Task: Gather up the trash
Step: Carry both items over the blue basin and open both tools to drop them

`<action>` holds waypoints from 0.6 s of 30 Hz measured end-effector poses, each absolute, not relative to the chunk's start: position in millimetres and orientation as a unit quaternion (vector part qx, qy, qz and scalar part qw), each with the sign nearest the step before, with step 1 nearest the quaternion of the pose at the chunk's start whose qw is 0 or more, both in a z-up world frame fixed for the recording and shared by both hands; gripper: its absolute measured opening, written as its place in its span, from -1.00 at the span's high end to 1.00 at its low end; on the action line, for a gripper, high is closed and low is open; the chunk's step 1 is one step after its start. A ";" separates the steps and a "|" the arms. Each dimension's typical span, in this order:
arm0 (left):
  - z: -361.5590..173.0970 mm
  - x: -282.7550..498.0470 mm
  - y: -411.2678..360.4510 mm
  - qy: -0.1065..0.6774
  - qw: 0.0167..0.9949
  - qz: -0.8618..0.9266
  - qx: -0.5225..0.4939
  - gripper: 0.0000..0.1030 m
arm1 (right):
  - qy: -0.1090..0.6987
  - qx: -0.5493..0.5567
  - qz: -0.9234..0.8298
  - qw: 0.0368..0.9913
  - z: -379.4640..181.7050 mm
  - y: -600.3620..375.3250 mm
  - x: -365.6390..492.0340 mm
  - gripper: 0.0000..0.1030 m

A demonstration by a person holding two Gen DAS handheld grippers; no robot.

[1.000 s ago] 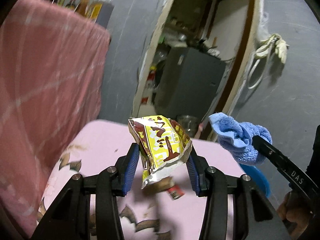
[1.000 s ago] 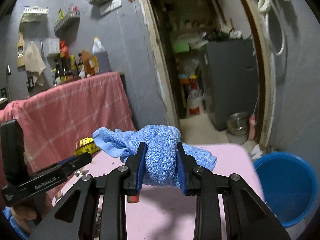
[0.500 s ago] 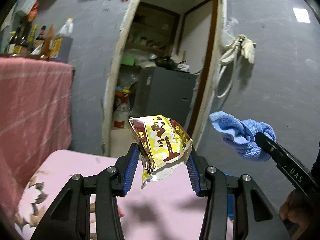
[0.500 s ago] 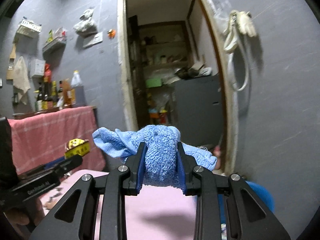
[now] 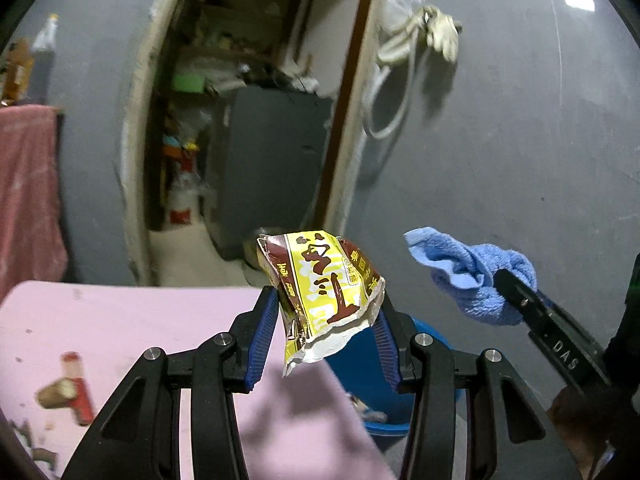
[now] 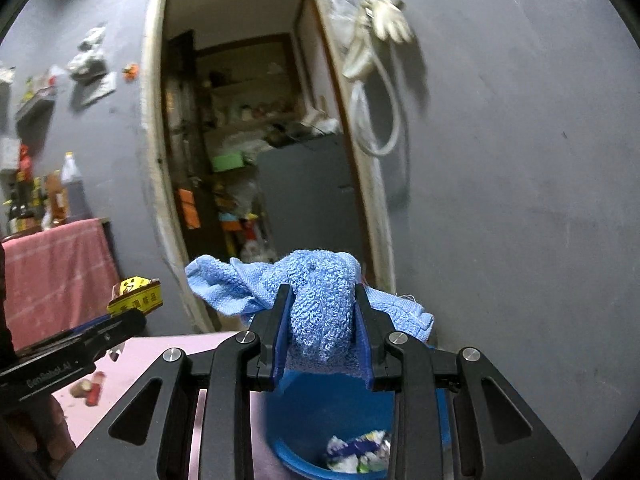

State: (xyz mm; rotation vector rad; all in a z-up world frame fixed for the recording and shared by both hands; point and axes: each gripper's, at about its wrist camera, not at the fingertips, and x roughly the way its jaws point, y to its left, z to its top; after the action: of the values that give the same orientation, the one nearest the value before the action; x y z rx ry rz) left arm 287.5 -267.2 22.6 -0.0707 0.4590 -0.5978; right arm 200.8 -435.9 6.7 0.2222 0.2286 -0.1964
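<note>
Glossy crinkled foil wrapper (image 5: 324, 292), fluffy blue terry cloth (image 6: 320, 304), smooth blue plastic bucket (image 6: 320, 412), matt black plastic grippers with ribbed blue pads (image 5: 262, 336), matt grey wall (image 5: 520, 140), pink tablecloth (image 5: 120, 320).

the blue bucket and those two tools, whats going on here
A person is clearing trash with a handheld tool in each hand. The left tool grips a crumpled yellow snack wrapper; the right tool is clamped on a blue cloth. Both hang over the blue bucket beside the pink table, with crumpled trash already inside. More scraps remain on the table.

Pink table (image 5: 120, 320) w/ red cartridge (image 5: 78, 384), scraps.
</note>
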 end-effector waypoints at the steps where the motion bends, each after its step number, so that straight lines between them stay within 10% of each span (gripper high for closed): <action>1: 18.6 292.9 -276.3 0.236 0.925 -0.295 -0.030 0.20 | 0.123 0.117 -0.103 0.980 -0.2 -442.7 202.1 0.49; 18: -58.6 340.9 -354.7 0.406 0.861 -0.307 0.009 0.18 | 0.244 0.166 -0.132 0.946 -69.7 -485.0 226.4 0.43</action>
State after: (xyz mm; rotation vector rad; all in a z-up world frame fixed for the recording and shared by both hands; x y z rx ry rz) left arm 340.9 -354.7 -58.6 0.0197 0.8515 -0.6449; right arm 226.4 -485.0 -69.7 0.3379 0.4960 -0.2688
